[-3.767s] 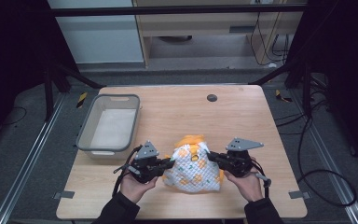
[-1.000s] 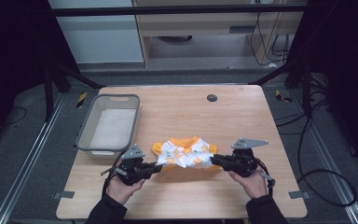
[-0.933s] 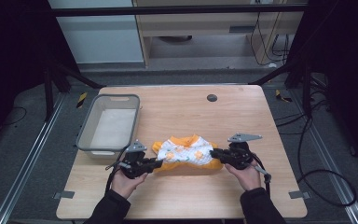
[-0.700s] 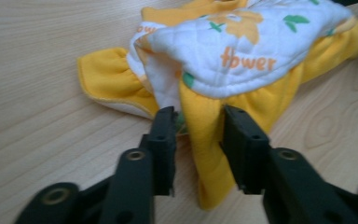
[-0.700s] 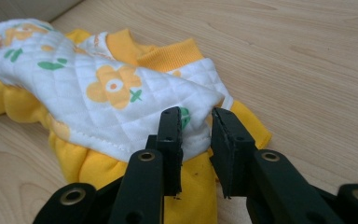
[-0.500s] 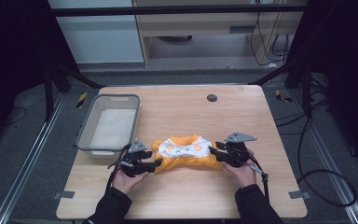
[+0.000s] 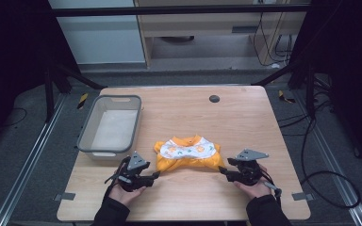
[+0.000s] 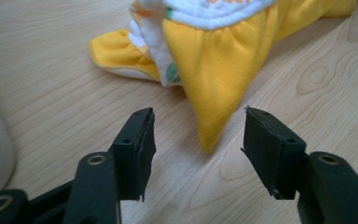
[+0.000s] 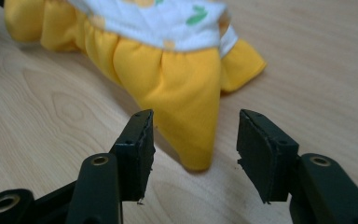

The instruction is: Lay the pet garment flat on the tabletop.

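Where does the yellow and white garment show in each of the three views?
High view: garment lies at lower centre of the table, between the two grippers.
Left gripper view: upper centre, its yellow corner pointing down between the open jaws.
Right gripper view: upper centre.
Shared landmark: the white printed panel.
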`<state>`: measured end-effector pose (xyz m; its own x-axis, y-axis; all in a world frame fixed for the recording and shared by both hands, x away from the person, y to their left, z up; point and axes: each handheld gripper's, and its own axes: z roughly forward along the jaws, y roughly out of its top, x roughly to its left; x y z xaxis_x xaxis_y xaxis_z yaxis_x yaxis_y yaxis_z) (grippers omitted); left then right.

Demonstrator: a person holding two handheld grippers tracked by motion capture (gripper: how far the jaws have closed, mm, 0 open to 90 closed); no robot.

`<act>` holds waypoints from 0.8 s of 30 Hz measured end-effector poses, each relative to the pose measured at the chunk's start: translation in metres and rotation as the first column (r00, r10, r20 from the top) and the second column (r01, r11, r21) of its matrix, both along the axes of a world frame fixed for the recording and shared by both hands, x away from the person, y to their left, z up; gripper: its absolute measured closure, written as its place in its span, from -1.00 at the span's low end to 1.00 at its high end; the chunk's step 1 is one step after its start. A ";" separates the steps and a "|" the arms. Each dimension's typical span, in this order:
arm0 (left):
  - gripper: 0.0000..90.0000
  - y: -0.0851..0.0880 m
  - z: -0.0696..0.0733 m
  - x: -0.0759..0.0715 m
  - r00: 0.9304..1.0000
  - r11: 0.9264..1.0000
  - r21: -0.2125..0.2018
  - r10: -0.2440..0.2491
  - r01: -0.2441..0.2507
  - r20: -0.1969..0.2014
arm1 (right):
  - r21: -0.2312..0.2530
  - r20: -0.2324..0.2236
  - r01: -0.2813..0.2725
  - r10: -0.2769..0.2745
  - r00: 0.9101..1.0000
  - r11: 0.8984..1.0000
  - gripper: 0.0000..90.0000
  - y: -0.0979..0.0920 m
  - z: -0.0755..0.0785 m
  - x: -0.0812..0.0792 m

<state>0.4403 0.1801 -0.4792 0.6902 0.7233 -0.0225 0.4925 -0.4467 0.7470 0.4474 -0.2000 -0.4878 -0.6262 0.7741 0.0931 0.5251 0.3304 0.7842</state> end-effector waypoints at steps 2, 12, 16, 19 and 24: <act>0.07 -0.004 -0.003 0.001 1.000 1.000 0.017 -0.008 0.008 -0.006 | -0.015 -0.021 -0.012 0.011 1.000 1.000 0.03 0.003 -0.005 0.002; 0.72 -0.008 -0.007 0.007 0.998 0.999 0.039 -0.003 0.006 -0.065 | -0.042 -0.079 -0.020 0.016 0.997 0.999 0.73 0.010 -0.007 0.007; 0.90 -0.001 0.006 0.004 0.998 1.000 -0.017 -0.014 0.013 -0.063 | -0.021 -0.067 -0.037 0.035 0.997 0.999 0.91 0.008 0.004 0.003; 0.91 0.004 0.013 -0.001 0.998 0.999 -0.044 -0.024 0.022 -0.056 | 0.012 -0.043 -0.056 0.056 0.997 0.998 0.91 0.003 0.014 -0.005; 0.92 0.018 0.034 -0.021 0.997 0.991 -0.124 -0.063 0.057 -0.046 | 0.074 -0.029 -0.086 0.089 0.996 0.993 0.91 -0.002 0.030 -0.022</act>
